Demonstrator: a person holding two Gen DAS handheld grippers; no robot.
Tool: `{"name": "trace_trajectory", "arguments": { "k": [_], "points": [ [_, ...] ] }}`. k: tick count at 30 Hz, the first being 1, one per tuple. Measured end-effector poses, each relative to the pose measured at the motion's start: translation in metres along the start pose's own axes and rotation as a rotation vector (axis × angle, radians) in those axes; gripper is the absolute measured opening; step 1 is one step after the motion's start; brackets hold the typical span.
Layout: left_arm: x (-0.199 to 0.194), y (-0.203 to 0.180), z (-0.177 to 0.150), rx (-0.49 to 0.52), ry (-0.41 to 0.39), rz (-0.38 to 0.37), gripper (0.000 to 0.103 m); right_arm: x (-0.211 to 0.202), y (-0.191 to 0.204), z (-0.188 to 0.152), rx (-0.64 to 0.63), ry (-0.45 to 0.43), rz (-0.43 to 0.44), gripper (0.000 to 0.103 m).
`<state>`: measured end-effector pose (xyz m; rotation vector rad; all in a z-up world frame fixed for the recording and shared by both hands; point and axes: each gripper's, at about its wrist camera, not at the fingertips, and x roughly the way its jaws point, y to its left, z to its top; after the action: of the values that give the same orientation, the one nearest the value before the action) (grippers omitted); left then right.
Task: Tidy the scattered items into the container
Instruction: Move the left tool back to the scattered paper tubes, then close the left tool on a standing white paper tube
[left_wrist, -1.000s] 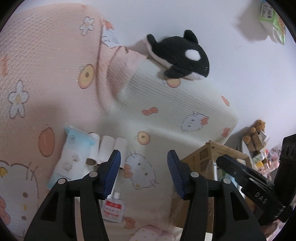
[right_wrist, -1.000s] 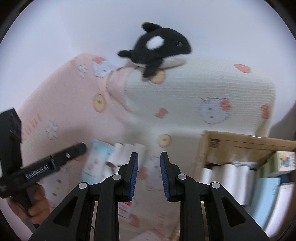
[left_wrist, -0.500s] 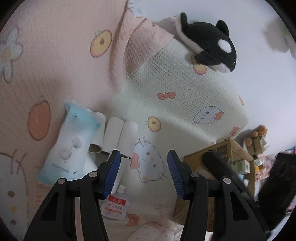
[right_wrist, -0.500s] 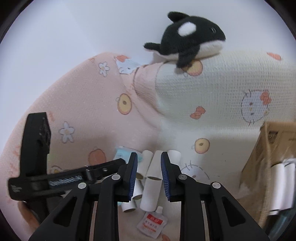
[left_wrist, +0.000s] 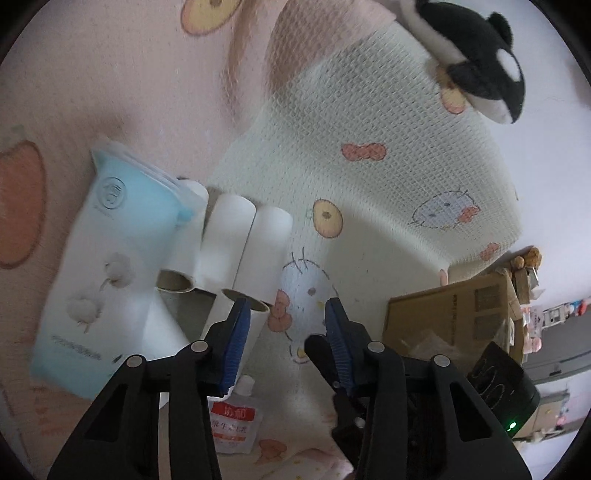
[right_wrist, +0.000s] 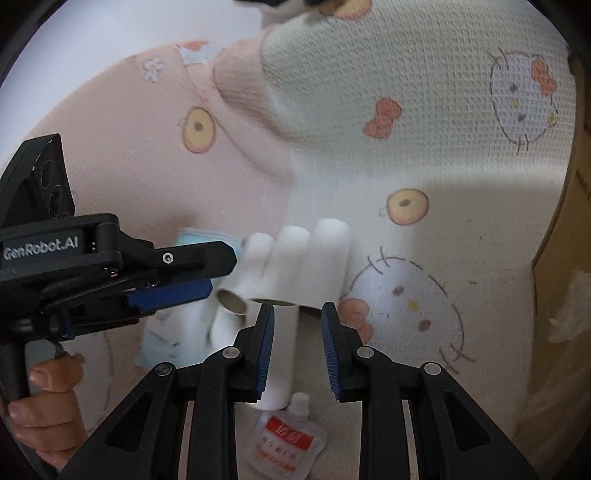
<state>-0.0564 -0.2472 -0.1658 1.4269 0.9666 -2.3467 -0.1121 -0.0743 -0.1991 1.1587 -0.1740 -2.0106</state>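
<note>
Hovering: left gripper (left_wrist: 284, 321), jaws closing with nothing between them, above the bedsheet (left_wrist: 369, 229).
Right gripper (right_wrist: 297, 350): jaws a narrow gap apart, gripping nothing, over a white roll (right_wrist: 282, 354).
Rolls (left_wrist: 236, 243): lay side by side beside the blue tissue pack (left_wrist: 110, 258).
Sachet (right_wrist: 286, 443): lay below the rolls.
Cardboard box (left_wrist: 450, 314): stood right of them.

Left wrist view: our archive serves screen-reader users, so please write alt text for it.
The left gripper, jaws closing on nothing, hangs over white paper rolls lying beside a pale blue tissue pack on a cartoon-print bedspread. A brown cardboard box stands to the right.
</note>
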Motion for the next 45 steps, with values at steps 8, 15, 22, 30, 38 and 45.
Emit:
{"name": "trace_trajectory", "arguments": {
  "k": [8, 15, 22, 30, 38, 45],
  "points": [
    [0.034, -0.01, 0.018, 0.038, 0.029, 0.01, 0.046, 0.024, -0.004, -0.002, -0.037, -0.015, 0.001, 0.041],
    [0.065, -0.005, 0.038, 0.02, 0.088, 0.057, 0.046, 0.044, -0.009, 0.008, -0.028, 0.005, -0.035, 0.041],
    [0.085, -0.005, 0.048, 0.031, 0.154, 0.082, 0.046, 0.054, -0.016, 0.01, 0.018, 0.049, -0.029, 0.041],
    [0.11, -0.009, 0.049, 0.065, 0.223, 0.187, 0.046, 0.055, -0.025, 0.006, 0.068, 0.07, -0.016, 0.041],
    [0.122, -0.006, 0.05, 0.046, 0.26, 0.123, 0.046, 0.063, -0.046, 0.005, 0.163, 0.113, -0.015, 0.041],
    [0.131, -0.02, 0.05, 0.097, 0.291, 0.078, 0.045, 0.056, -0.062, 0.005, 0.219, 0.111, -0.028, 0.041]
  ]
}}
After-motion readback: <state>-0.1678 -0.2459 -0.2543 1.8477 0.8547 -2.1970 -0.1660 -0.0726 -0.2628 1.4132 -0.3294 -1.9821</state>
